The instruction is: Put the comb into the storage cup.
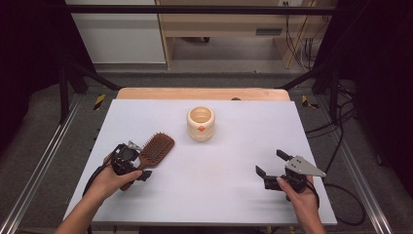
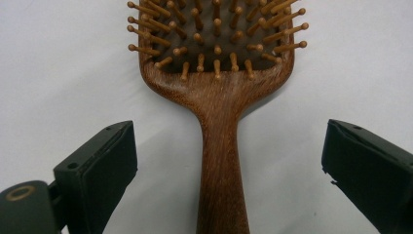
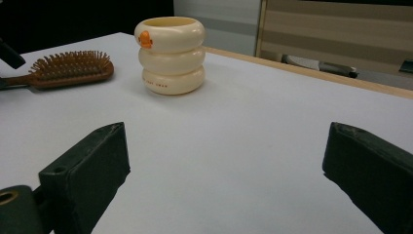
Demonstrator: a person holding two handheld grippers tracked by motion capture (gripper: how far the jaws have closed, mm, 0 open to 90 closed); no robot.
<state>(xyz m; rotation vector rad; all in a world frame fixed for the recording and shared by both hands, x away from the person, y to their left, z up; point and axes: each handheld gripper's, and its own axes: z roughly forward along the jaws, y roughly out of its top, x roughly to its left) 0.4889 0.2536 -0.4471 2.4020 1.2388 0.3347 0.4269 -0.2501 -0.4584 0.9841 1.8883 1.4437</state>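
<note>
A brown wooden hairbrush [image 1: 155, 151] lies bristles-up on the white table [image 1: 234, 122], left of centre. Its handle [image 2: 221, 165] runs between the wide-apart jaws of my left gripper [image 1: 138, 163], which is open and straddles it without touching. The brush head [image 2: 214, 34] points away from that gripper. A cream ringed cup [image 1: 200, 123] with an orange mark stands upright near the table's middle back. My right gripper [image 1: 271, 162] hovers open at the front right with nothing between its jaws. In the right gripper view the cup [image 3: 170, 54] and the hairbrush [image 3: 68, 68] lie ahead and to the left.
A wooden strip [image 1: 202, 93] edges the table's far side. Metal rails [image 1: 39, 165] run along both sides, and cables [image 1: 336, 126] lie on the floor to the right. Bare tabletop stretches between the two grippers.
</note>
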